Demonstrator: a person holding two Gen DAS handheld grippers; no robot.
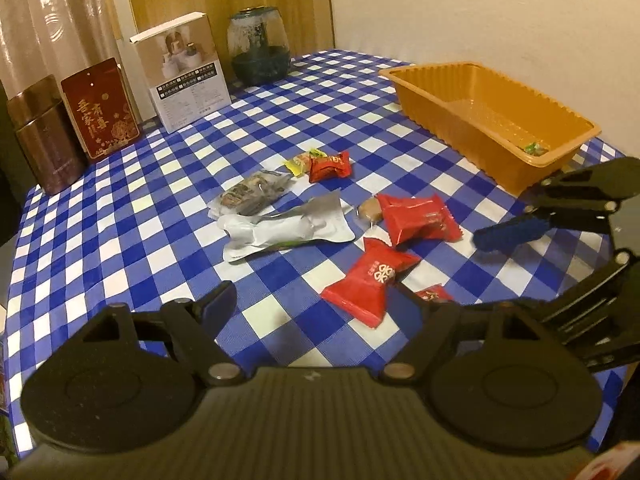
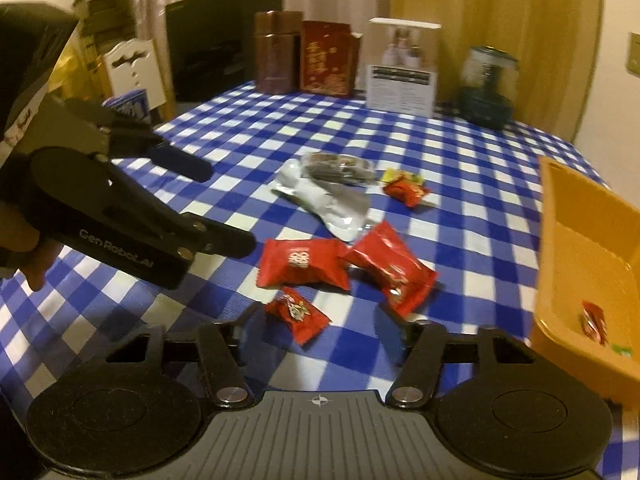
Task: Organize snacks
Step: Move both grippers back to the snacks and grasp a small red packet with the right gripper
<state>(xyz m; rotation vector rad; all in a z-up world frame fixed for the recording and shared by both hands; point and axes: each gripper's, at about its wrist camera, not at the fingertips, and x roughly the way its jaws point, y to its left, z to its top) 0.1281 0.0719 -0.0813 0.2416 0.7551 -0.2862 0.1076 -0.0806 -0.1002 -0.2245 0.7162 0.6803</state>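
**A:** quick q, what are the jaws doing rn?

**B:** left gripper point(image 1: 316, 300) is spread wide, nothing btwn the fingers, nothing touched, just hanging over the checked tablecloth point(image 1: 120, 216). A red snack pack point(image 1: 370, 282) lies on the cloth ahead of it, in line w/ the gap

**A:** and the right?

**B:** right gripper point(image 2: 324, 326) is partly open, narrower than the left. A small red candy point(image 2: 298, 314) lies just ahead of the gap, pads not on it afaict. No grip on anything

**A:** where's the rest of the snacks?

**B:** loose in the middle of the table: another red pack point(image 2: 394, 268), a silver pouch point(image 1: 280, 228), a clear pack w/ dark stuff point(image 1: 250, 194), a few small candies near them. Orange tray point(image 1: 496, 112) is off to the right side w/ a couple wrapped pieces in one end
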